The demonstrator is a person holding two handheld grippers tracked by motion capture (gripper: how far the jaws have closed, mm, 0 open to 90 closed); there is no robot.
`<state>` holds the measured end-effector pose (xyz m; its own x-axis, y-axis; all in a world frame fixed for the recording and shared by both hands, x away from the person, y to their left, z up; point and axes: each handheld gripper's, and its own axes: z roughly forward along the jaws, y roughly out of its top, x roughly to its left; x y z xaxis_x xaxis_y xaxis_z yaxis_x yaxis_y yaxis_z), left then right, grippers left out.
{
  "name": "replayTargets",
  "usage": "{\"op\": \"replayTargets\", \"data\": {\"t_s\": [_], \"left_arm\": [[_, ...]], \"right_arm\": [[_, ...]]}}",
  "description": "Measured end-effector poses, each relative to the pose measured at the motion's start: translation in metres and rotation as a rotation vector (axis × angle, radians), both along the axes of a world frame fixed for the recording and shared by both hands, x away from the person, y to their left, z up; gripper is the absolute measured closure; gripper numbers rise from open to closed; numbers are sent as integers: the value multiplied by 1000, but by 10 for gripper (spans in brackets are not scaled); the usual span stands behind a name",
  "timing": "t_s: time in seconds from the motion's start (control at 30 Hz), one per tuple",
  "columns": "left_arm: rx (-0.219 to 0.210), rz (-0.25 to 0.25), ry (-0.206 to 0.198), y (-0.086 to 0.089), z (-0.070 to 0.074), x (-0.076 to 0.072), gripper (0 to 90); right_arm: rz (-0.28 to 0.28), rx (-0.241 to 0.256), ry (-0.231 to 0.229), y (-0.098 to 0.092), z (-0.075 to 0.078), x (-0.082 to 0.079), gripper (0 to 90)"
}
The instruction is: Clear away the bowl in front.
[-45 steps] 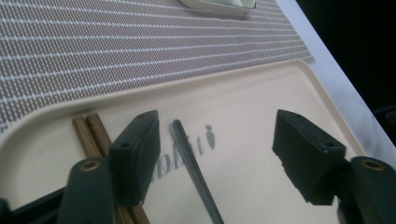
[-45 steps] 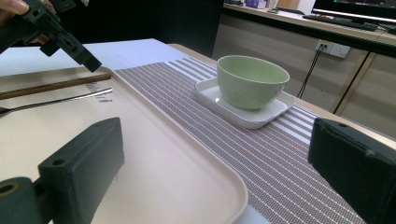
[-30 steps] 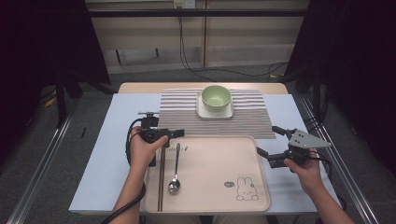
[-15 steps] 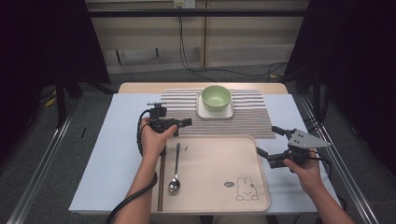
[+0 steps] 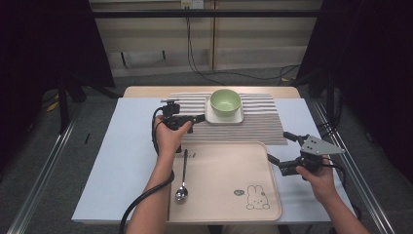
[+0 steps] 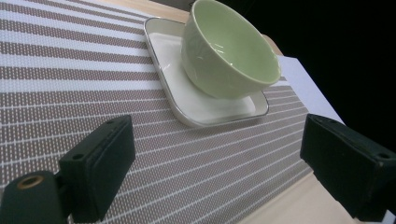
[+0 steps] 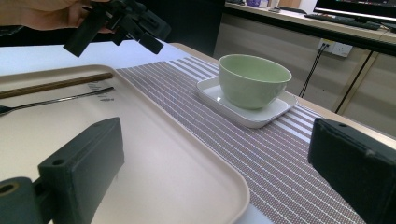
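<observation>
A pale green bowl [image 5: 225,101] stands on a white square plate [image 5: 238,118] at the back of a striped placemat [image 5: 263,127]. My left gripper [image 5: 195,122] hovers open over the mat's left part, its jaws pointing at the plate [image 6: 205,105] and bowl [image 6: 229,51], with nothing between them. My right gripper [image 5: 278,147] is open at the right edge of the beige tray [image 5: 224,168]. From the right gripper [image 7: 219,172], I see the bowl [image 7: 252,79] beyond the tray [image 7: 163,154]. A spoon [image 5: 182,187] lies on the tray's left side beside brown chopsticks [image 7: 56,85].
The tray carries a small rabbit drawing [image 5: 257,197] near its front right corner. Mat and tray lie on a light blue table cover [image 5: 117,161]. Metal rails [image 5: 44,180] run along both sides of the table, and cables [image 5: 195,58] hang behind it.
My left gripper has moved forward and to the right, from the tray's back left corner out over the placemat toward the plate. The right gripper has stayed in place.
</observation>
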<state>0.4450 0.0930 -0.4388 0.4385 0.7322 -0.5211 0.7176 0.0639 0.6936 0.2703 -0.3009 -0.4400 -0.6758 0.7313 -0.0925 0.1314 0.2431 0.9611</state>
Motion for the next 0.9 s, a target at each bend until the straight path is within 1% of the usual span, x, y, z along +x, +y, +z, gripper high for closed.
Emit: {"op": "replayTargets", "data": {"t_s": [0.03, 0.1, 0.13, 0.2, 0.27, 0.37, 0.4, 0.43, 0.47, 0.63, 0.83, 0.9], "left_arm": [[-9, 7, 3, -1, 0, 1, 102], [-2, 9, -1, -3, 1, 5, 102], [-10, 14, 0, -5, 1, 6, 102], [-5, 14, -4, -7, 1, 10, 102], [-13, 21, -3, -9, 1, 13, 102], [-15, 27, 1, -13, 1, 17, 102], [-9, 26, -2, -14, 1, 19, 102], [-11, 26, -6, -14, 1, 22, 102], [-23, 34, -6, -16, 2, 23, 102], [-17, 39, -15, -22, 3, 31, 102], [-35, 57, -18, -30, 1, 38, 102], [-34, 55, -20, -33, 2, 41, 102]], "right_arm": [[-1, -1, -1, 0, 0, 0, 32], [-2, 1, -1, 0, 0, 0, 32], [2, -2, -1, 0, 0, 0, 32], [-2, 1, -1, 0, 0, 0, 32], [11, -10, -3, -1, 0, 0, 32], [2, 0, 3, 0, 0, 0, 32], [4, 1, 3, 0, 0, 0, 32], [3, 1, 2, 0, 0, 0, 32], [4, 1, 1, 0, 0, 0, 32], [1, 2, 2, 0, 0, 0, 32], [8, -1, 2, -1, 0, 0, 32], [5, 2, 1, -1, 0, 0, 32]]}}
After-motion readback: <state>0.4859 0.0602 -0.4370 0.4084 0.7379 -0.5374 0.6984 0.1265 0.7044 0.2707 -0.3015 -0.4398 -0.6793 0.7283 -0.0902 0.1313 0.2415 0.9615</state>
